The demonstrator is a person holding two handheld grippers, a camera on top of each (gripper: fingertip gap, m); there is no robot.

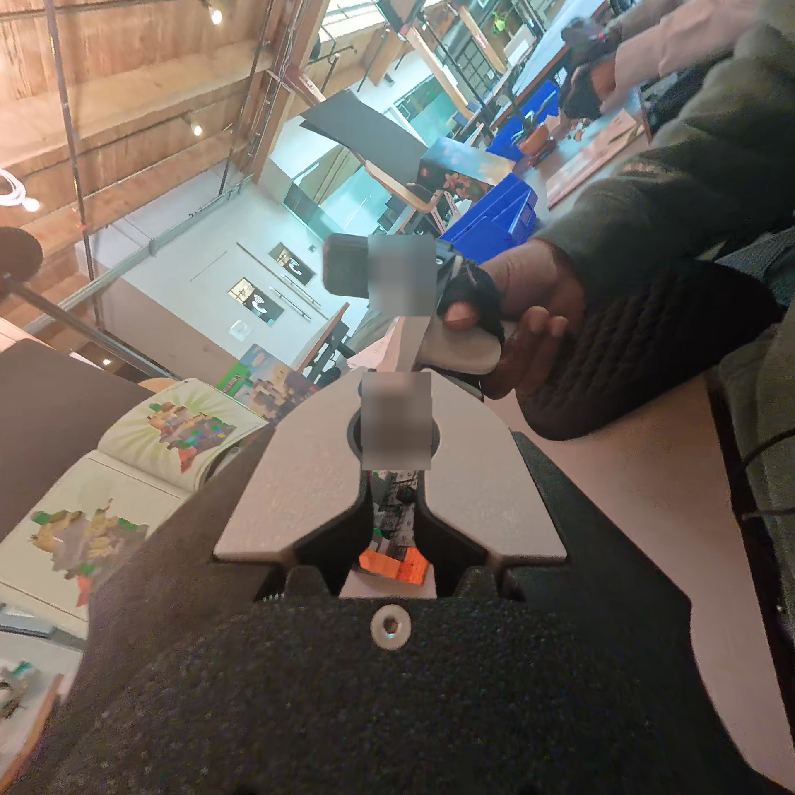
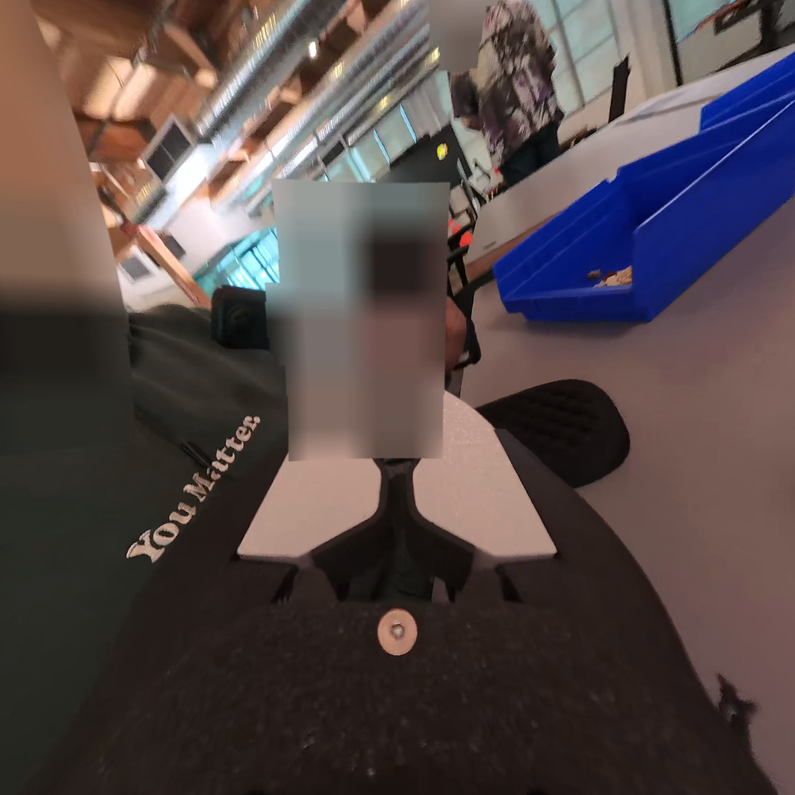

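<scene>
The left hand-held gripper (image 1: 393, 507) grips a brick model (image 1: 393, 555) at centre frame; whether the right hand-held gripper (image 2: 398, 477) is closed or open, I cannot tell, a blue bin (image 2: 645, 241) upper right on the desk (image 2: 688, 387).

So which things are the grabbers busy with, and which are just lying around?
Busy with:
- left gripper, with a brick model showing between its fingers
- right gripper, held in a hand; tips hidden on both

Lying about:
- open booklet
- brick set box
- blue bins
- table
</scene>
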